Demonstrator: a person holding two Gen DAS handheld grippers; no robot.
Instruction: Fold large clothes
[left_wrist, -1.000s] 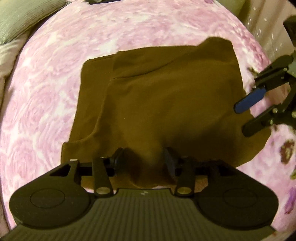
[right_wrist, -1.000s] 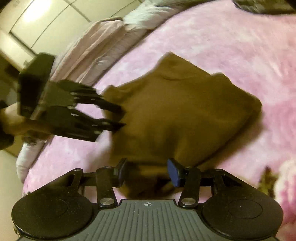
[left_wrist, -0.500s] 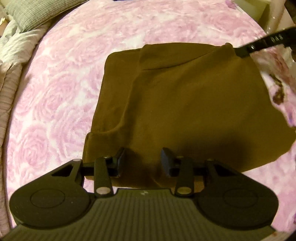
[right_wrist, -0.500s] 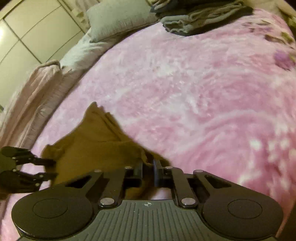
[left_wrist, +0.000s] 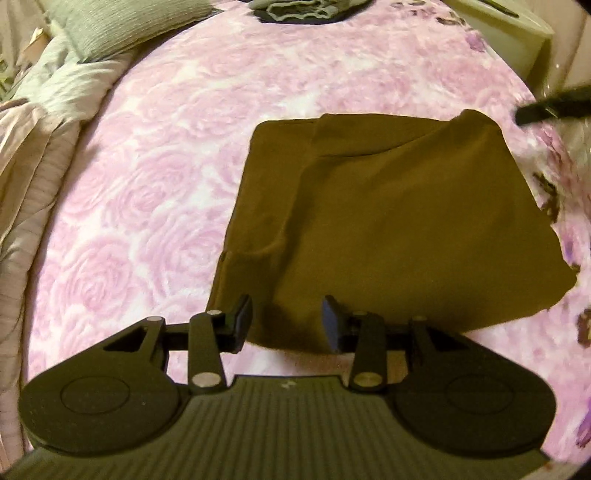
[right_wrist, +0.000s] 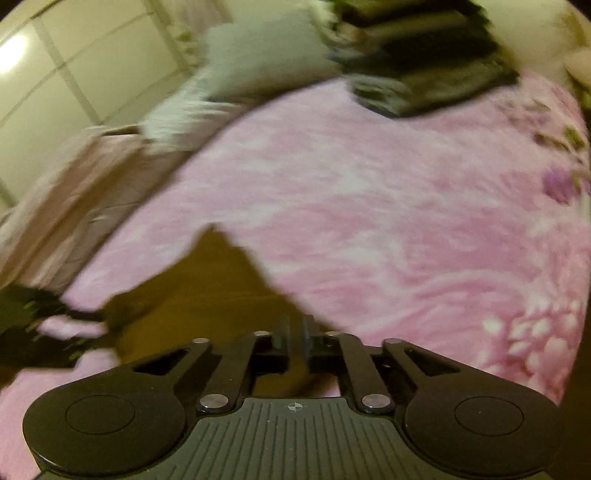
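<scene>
folded brown cloth garment (left_wrist: 388, 221) lies ahead of my left fingers (left_wrist: 288, 325), its near edge between them.
left part-open, gripping nothing; right fingers (right_wrist: 294, 334) narrow but opening, empty (garment's corner just beneath), on the pink rose-patterned bed (left_wrist: 155, 177).

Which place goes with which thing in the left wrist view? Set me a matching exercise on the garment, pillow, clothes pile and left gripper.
Things:
1. brown garment
2. green pillow
3. grey clothes pile
4. left gripper

Places:
a. far left corner of the picture
b. at the garment's near edge, open
c. spread on the middle of the pink blanket
d. far edge of the blanket, centre

Pairs: 1-c; 2-a; 3-d; 4-b
</scene>
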